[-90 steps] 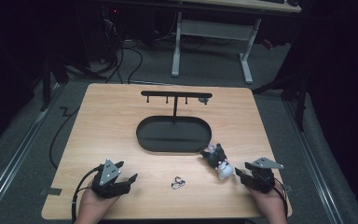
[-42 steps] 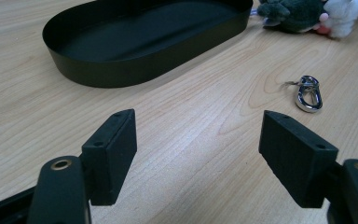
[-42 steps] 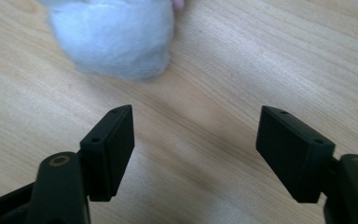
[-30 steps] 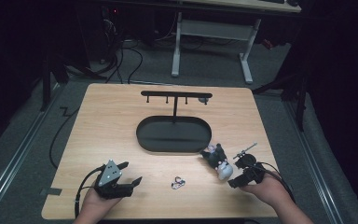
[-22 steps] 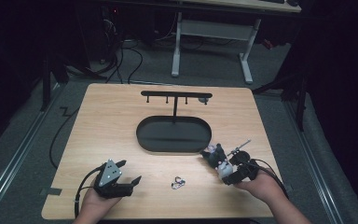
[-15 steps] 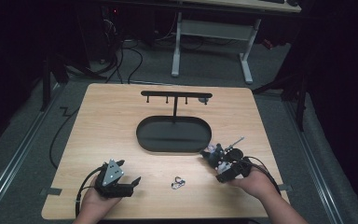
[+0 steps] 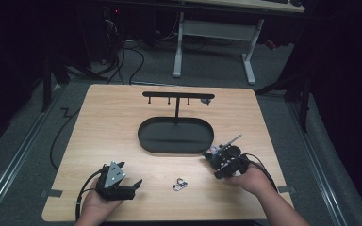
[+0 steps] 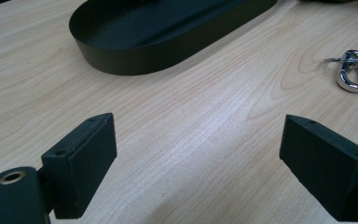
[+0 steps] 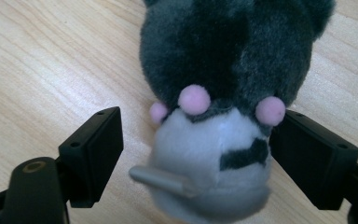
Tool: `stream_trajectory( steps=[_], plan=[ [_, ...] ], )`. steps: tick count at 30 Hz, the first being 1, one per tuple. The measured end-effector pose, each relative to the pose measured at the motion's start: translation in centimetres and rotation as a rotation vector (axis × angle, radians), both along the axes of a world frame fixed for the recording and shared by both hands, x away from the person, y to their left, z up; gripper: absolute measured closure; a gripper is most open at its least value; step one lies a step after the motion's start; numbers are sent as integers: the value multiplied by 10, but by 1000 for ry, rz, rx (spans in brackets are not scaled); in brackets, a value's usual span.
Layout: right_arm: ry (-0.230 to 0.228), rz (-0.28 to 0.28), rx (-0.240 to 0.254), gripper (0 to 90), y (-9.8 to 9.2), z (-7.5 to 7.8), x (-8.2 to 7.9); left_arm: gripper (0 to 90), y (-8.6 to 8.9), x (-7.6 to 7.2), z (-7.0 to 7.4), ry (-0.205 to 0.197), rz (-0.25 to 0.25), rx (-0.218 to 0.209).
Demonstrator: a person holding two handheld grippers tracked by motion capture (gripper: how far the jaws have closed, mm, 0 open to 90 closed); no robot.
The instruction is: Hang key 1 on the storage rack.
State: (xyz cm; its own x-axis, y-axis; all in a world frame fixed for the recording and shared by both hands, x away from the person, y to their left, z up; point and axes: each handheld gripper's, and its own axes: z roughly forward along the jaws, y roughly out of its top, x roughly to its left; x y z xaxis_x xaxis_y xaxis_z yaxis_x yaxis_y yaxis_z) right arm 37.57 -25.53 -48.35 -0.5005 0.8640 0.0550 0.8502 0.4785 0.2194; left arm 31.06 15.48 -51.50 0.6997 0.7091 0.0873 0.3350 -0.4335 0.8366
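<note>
Approach-to-grasp step: the right gripper [image 9: 191, 140] has its jaws apart around the grey plush toy [image 9: 223, 93] lying on the table [image 7: 122, 136], right jaw touching its side, left jaw clear, so next it needs to close squarely. The left gripper [image 8: 196, 154] jaws, just opened wide, hold nothing; the metal clip [image 8: 353, 71] lies well beyond them.

High view overlooks table [image 7: 122, 141]; gripper views skim its wood closely.

Open right gripper [image 9: 196, 140] straddles plush toy [image 9: 223, 93] on table [image 9: 42, 70].
</note>
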Motion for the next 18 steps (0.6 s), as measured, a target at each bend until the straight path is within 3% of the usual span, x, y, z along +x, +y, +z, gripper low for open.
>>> stream_trajectory(
  steps=[7, 18],
  plan=[
    [-1, -26, 18, 271, -1, -7, 2, 113, 2, 0, -2, 8, 1, -1],
    [-15, 1, -4, 416, 3, -4, 2, 138, 1, -1, 3, -13, -2, -12]
  ],
)
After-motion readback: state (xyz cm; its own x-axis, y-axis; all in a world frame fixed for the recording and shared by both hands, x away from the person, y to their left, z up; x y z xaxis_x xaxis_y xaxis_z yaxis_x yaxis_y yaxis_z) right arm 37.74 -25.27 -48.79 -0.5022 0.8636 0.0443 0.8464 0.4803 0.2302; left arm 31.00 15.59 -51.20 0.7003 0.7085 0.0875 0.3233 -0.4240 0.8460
